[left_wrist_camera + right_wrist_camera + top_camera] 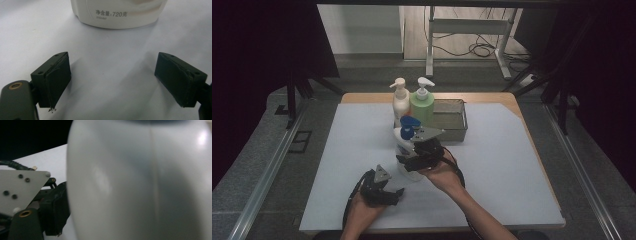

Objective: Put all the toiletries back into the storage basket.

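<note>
1. Right gripper (408,161) fingers: its own view sits hard against the white bottle (140,182), one black pad (53,212) beside the bottle's left flank. Contact of the pads cannot be told. Jaws stand wide about the bottle body.
2. Left gripper (112,80) fingers: pads (58,80) well apart, nothing between them, only the sheet below. The base of the white bottle stands ahead of them, apart.
3. White bottle, high view: upright near the middle of the white sheet (512,165), blue pump head (409,123) on top, right gripper against its lower body from the person's side.
4. Left gripper, high view: near the front edge, just left of the bottle, held in the person's left hand (362,210).
5. Behind: cream pump bottle (400,100) and green pump bottle (422,102) side by side, a metal tray (452,120) just to their right.
</note>
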